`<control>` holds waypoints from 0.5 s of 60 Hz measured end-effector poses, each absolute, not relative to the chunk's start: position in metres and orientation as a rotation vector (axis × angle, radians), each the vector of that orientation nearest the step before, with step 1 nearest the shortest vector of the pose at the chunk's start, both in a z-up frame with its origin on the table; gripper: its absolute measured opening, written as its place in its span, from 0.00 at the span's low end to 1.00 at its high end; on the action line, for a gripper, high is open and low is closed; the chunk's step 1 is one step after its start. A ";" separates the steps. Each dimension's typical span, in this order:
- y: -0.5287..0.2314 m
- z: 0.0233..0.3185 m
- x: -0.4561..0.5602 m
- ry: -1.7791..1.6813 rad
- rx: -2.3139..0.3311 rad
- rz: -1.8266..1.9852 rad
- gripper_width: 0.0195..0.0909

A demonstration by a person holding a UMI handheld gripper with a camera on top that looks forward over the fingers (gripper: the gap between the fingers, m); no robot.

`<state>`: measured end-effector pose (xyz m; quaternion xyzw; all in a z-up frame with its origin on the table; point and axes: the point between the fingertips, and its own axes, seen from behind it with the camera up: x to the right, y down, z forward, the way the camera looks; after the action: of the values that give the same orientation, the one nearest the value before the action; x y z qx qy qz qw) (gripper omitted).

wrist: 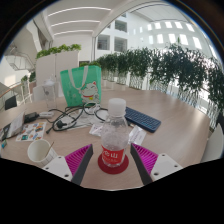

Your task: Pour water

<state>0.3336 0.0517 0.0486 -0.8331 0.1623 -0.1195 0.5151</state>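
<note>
Water bottle held upright between the fingers, paper cup waiting near left.

The gripper [112,160] has its fingers closed narrow on a clear plastic bottle [114,140], the pink pads [82,158] pressing its red-labelled lower body. The white cap looks screwed on, so pouring cannot start yet. The bottle seems mostly full, so fairly heavy, with thin, smooth walls that would dent and could slip; the labelled band is the best hold. A white paper cup [40,152], light and easily tipped, stands on the surface [170,115] left of the fingers, and a keyboard [142,120] lies beyond.
</note>
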 end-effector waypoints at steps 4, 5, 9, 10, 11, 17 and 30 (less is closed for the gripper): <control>0.032 0.061 0.325 0.404 -1.997 -0.287 0.91; 0.026 0.064 0.323 0.409 -1.998 -0.290 0.91; 0.000 0.082 0.304 0.412 -1.992 -0.288 0.92; -0.005 0.087 0.303 0.413 -1.991 -0.286 0.92; -0.012 0.091 0.298 0.415 -1.989 -0.289 0.91; -0.055 0.116 0.263 0.413 -2.002 -0.282 0.90; -0.136 0.165 0.195 0.356 -2.019 -0.320 0.90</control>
<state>0.1951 -0.1360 0.1649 -0.8378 0.1477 -0.1329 0.5085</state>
